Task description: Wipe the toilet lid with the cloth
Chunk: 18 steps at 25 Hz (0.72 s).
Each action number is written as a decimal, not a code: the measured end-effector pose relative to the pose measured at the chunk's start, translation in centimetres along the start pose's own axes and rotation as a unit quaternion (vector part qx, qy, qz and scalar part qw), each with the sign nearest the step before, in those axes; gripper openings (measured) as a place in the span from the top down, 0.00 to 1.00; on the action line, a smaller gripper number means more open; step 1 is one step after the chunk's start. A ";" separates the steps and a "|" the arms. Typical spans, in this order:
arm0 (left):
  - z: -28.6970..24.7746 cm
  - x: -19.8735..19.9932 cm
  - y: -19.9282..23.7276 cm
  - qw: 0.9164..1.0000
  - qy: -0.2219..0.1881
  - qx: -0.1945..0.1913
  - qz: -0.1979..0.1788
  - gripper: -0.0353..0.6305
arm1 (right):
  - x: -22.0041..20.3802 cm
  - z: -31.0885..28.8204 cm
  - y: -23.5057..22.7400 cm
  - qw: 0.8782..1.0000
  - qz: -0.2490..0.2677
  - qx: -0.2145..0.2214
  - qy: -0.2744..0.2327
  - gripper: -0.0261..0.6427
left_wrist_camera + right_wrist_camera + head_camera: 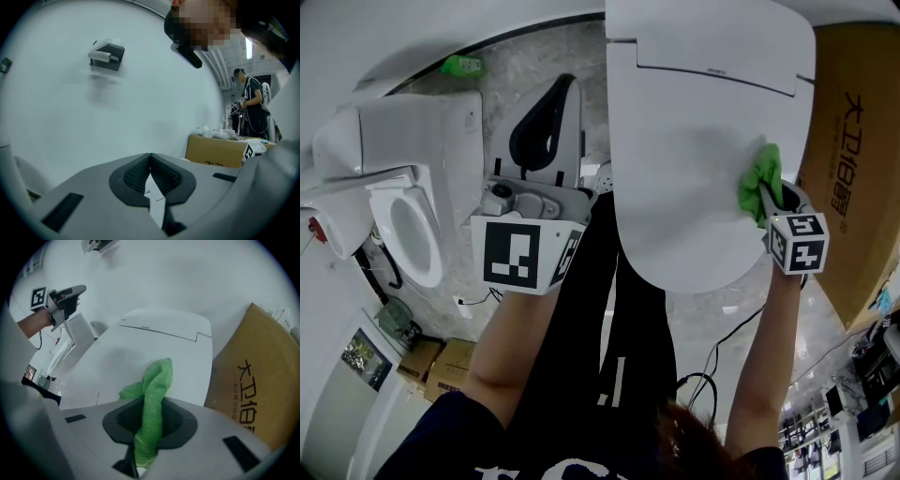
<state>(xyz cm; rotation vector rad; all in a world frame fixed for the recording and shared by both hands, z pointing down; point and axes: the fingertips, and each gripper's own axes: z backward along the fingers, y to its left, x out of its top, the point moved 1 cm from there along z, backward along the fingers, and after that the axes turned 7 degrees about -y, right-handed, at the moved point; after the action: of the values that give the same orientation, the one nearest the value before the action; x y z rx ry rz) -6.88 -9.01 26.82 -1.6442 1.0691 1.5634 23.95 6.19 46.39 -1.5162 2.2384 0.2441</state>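
A white closed toilet lid (pixel 694 141) fills the upper middle of the head view and shows again in the right gripper view as the toilet lid (pixel 140 357). My right gripper (pixel 766 202) is shut on a green cloth (pixel 761 180), which lies against the lid's right edge. In the right gripper view the green cloth (pixel 152 399) sticks out between the jaws onto the lid. My left gripper (pixel 546 131) hangs left of the lid, jaws together, holding nothing; its own view faces a blank white wall with the jaws (pixel 150 168) closed.
A second white toilet (pixel 403 197) with its seat open stands at the left. A brown cardboard box (pixel 853 159) sits close on the lid's right. A small green object (pixel 461 66) lies on the floor behind. Cables trail on the floor near my legs. A person (pixel 251 101) stands far off.
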 end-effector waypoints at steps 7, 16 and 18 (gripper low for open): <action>-0.1 -0.1 -0.6 1.000 0.000 -0.002 -0.001 0.92 | -1.3 0.8 -2.4 1.000 -0.013 -0.023 0.005 0.84; -0.1 -0.1 -1.2 1.000 0.000 -0.002 -0.001 0.92 | -1.8 1.1 -3.5 0.999 -0.010 -0.031 0.007 0.84; 0.0 -0.1 -1.3 1.000 0.000 -0.002 -0.001 0.92 | -2.0 1.3 -3.8 0.999 -0.010 -0.035 0.009 0.84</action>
<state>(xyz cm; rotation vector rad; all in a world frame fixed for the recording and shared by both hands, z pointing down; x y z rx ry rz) -5.72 -8.41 26.78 -1.6473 1.0653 1.5653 28.39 6.84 46.47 -1.5815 2.2484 0.3066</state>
